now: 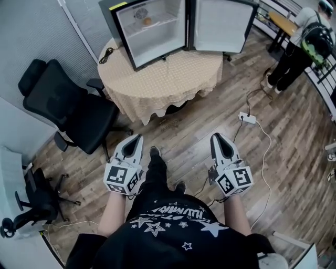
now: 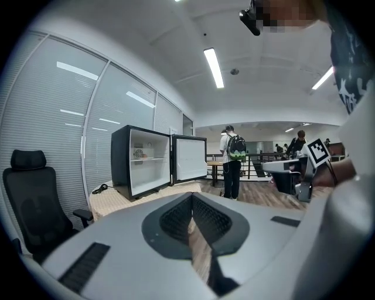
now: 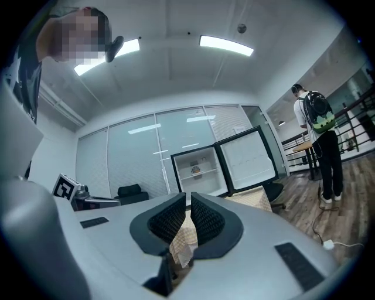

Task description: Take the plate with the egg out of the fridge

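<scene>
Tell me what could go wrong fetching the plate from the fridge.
The power strip lies on the floor ahead right: a trip risk. The egg could roll off the plate if it tilts on the way out. The left gripper and right gripper have jaws shut; open them before reaching in, or they may shove the plate.

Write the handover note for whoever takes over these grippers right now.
Left gripper: shut, empty.
Right gripper: shut, empty.
Both are held low in front of the person, well short of the table.
The fridge stands on the table with its door open. The plate with the egg sits on its upper shelf.
Done: the door is open.
Left: step up, open a gripper, grasp the plate and bring it out.
</scene>
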The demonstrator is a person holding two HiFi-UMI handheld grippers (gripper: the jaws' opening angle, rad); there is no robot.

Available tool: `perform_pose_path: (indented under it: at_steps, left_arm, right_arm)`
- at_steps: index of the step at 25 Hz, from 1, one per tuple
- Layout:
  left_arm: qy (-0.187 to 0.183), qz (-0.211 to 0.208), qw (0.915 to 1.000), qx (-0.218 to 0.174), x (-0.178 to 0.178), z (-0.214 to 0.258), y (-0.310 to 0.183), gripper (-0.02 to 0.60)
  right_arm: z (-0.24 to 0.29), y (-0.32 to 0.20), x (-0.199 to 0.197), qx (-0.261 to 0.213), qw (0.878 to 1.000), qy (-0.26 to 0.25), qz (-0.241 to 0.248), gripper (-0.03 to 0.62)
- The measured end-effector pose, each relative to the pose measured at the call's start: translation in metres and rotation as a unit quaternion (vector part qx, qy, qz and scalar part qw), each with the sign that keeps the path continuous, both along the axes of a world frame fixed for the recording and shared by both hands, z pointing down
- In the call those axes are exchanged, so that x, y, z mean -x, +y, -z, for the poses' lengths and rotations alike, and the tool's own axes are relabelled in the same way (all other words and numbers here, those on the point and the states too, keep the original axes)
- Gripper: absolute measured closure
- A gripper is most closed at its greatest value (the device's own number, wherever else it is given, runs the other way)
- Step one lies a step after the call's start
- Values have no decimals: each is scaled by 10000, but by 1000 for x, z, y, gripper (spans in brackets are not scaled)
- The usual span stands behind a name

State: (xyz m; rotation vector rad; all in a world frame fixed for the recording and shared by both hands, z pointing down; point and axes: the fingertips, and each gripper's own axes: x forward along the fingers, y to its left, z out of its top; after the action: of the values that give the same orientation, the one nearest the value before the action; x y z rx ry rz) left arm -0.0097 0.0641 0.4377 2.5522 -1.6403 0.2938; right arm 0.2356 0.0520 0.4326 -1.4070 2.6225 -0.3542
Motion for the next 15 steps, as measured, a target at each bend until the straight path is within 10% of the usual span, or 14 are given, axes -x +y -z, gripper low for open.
perform_pose_path:
  at_steps: [15]
  left_arm:
    - [371, -762, 9964, 41, -15, -15, -123, 574]
  right_arm:
    - [0, -76, -21, 93, 9957, 223, -898, 553]
